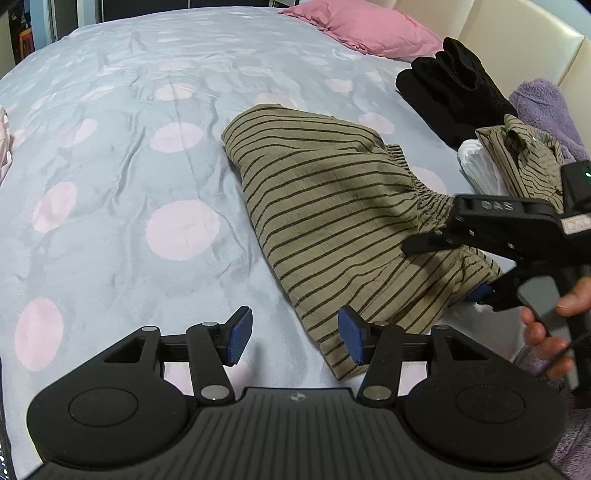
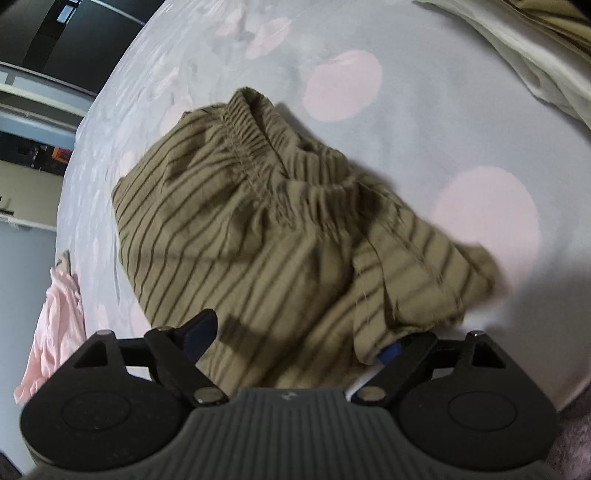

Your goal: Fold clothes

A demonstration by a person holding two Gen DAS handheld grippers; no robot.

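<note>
lying on the dotted grey bedspread (image 1: 122,177), the striped olive shorts (image 1: 332,221) fill the middle of your left wrist view, elastic waistband toward 3 o'clock and the hem running down to 6 o'clock. your left gripper (image 1: 295,338) hovers at that hem with its blue pads spread wide, the right-side pad touching the cloth's edge and the other over bare bedspread. your right gripper (image 1: 443,269) comes in from 3 o'clock, its jaws spread around the waistband end of the shorts; in its own view the fabric bunches up between the fingers, which are well apart and not pinching. your hand (image 1: 554,321) wraps its handle at 4 o'clock. a folded pile of clothes (image 1: 491,147) sits at 2 o'clock, a pink pillow (image 1: 369,29) at 1 o'clock, and a pink garment (image 2: 55,332) at 8 o'clock in the right wrist view.
</note>
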